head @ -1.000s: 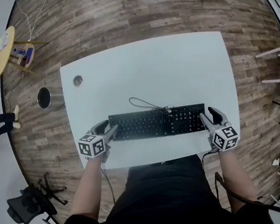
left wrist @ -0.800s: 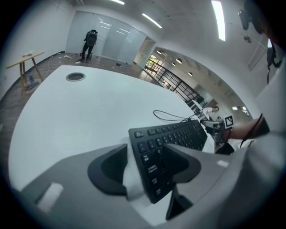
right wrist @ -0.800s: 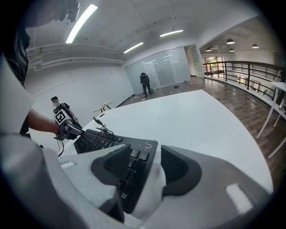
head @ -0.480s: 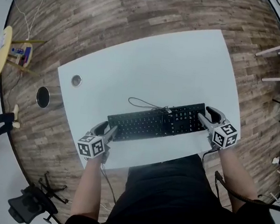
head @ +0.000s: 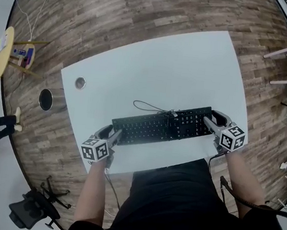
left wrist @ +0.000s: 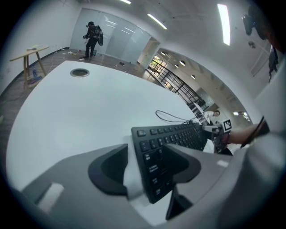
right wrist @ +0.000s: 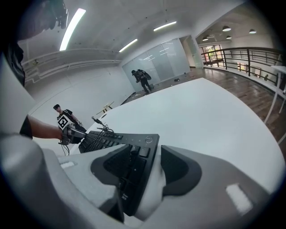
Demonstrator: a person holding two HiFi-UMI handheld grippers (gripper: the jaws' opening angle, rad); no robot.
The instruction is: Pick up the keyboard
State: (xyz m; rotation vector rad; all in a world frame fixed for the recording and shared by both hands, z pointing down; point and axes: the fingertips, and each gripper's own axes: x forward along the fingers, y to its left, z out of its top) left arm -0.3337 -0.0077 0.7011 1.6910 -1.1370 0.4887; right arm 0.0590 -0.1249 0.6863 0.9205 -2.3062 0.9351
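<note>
Left gripper: jaws apart, straddling the keyboard's 9 o'clock end, with table showing in a gap beside one jaw.
Right gripper: jaws apart around the 3 o'clock end.
Keyboard: lies on the white table, toward its 6 o'clock edge.
Cable: loops at the keyboard's 12 o'clock.
Grommet: near the table's 9 o'clock edge.

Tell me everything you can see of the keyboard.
Black, full-size, plastic-looking keyboard with a thin cable looping from its back edge. It lies slightly slanted near the white table's front edge. Each end sits between open jaws: left gripper at one, right gripper at the other, neither visibly clamped.
</note>
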